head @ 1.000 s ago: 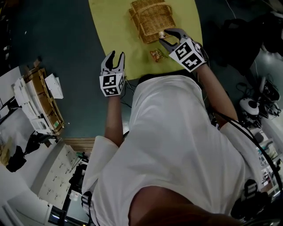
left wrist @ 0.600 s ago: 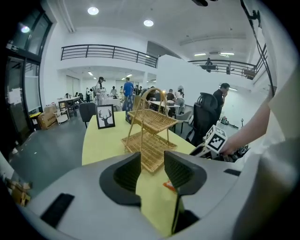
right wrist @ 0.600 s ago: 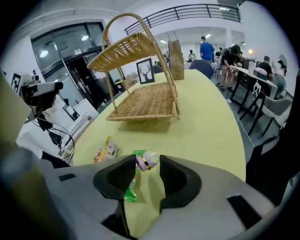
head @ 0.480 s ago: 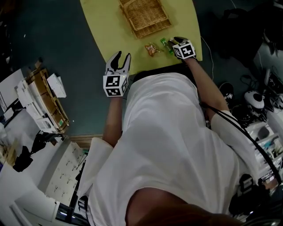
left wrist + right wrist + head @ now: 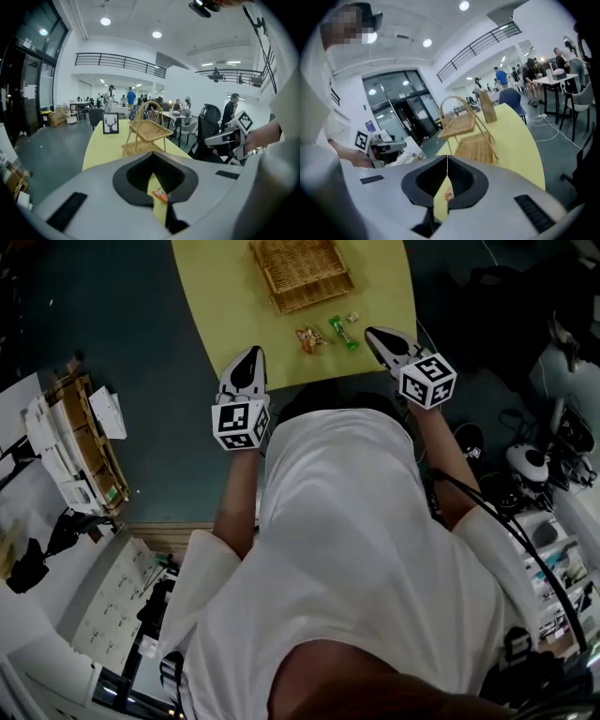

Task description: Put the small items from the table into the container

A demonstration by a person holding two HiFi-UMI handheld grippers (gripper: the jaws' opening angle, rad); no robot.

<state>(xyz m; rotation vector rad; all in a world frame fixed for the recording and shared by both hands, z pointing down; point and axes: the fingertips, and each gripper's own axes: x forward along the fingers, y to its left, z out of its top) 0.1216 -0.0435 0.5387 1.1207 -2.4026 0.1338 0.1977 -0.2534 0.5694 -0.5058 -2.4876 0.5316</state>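
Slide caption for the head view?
Left gripper and right gripper shut and empty; small items lie beside the wicker basket on the yellow table.

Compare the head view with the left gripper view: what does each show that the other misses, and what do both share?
Head view only: the green packet and a small pale item. Left gripper view only: a deer picture and distant people. Both: yellow table, wicker basket, orange packet, shut right claw.

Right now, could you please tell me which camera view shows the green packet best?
The head view: the green packet lies fully visible on the yellow table, beside the orange packet and near the wicker basket. Neither the left nor the right gripper view shows it at all.
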